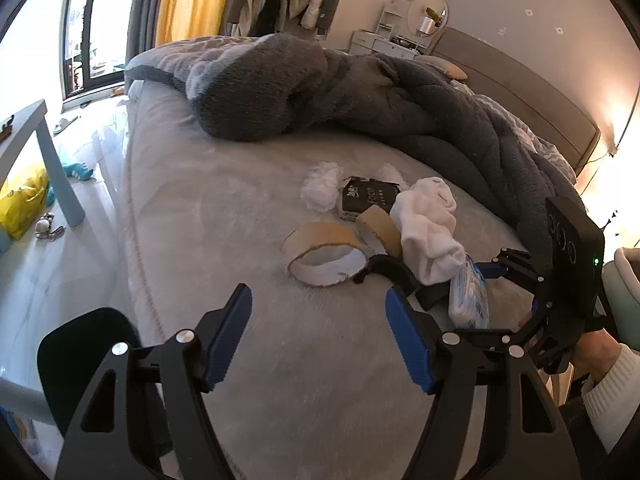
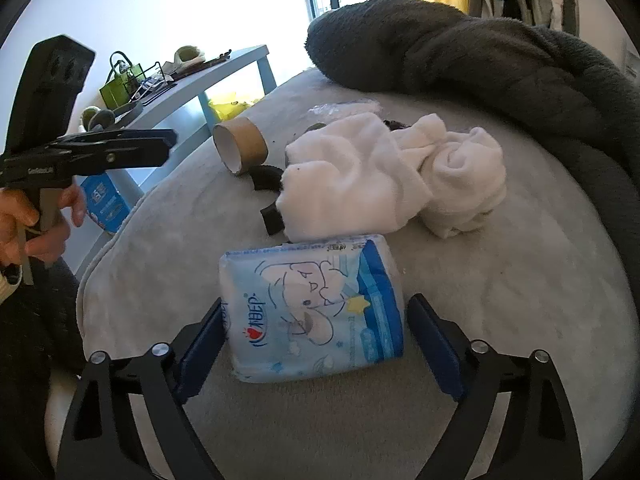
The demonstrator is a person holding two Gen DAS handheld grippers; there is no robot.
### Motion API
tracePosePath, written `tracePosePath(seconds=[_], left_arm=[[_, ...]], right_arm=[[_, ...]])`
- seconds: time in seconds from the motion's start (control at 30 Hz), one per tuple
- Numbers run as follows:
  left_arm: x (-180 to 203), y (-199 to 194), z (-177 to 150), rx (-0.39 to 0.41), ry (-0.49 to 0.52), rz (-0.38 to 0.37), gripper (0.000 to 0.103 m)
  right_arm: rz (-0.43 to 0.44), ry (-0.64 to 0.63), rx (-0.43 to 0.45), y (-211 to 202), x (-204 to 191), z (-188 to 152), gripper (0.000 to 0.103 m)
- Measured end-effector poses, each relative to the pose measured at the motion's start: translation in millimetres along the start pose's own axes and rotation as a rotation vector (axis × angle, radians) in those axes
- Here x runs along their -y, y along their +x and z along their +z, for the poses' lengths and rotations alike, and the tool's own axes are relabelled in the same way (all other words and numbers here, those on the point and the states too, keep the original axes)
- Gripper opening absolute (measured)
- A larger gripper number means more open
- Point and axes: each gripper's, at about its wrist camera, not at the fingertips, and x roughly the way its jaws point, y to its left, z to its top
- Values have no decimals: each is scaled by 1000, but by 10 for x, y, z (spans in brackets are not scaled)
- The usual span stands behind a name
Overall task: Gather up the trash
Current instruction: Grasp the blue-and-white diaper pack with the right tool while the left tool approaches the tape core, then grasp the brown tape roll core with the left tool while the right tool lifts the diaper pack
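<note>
On the grey bed cover (image 2: 520, 300) lies a blue tissue pack (image 2: 312, 308), framed between the right gripper's (image 2: 316, 344) parted jaws, untouched. Beyond it sit white socks (image 2: 392, 176) and a cardboard roll (image 2: 240, 144). Left gripper (image 1: 318, 336) hangs agape, empty, near another cardboard ring (image 1: 320, 256).

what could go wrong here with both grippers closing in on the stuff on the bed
1. The right gripper straddles the blue tissue pack; it is soft and may slip or crumple.
2. The white cloth touches the pack's far edge and could drag along.
3. The left gripper may flatten the cardboard tape ring.
</note>
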Motion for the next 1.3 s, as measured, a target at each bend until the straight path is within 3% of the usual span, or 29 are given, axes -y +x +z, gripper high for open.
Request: tracePosePath(seconds=[0.23,0.47,0.73,0.87,1.03,1.17,1.3], left_arm=[[1,233,61,-10,-1,5,80],[47,348,102,2,-10,13,87],[117,466,177,28,-49,66,87],[78,491,201,35,-91,67,83],[-9,509,198,25,-160,8,73],[-60,517,177,4,-185,-16,60],[-124,532,145,-22,-207,-54,57]], right_arm=[[21,-12,11,-37,-2,8,72],[41,-26,37,-184,-35,13,70],[51,33,107,-484,81,-37,70],[56,75,173,-648,118,-4,70],[53,117,240,-769,124,94,70],[57,128,260,-736,60,241,70],[71,128,278,-703,-9,382,70]])
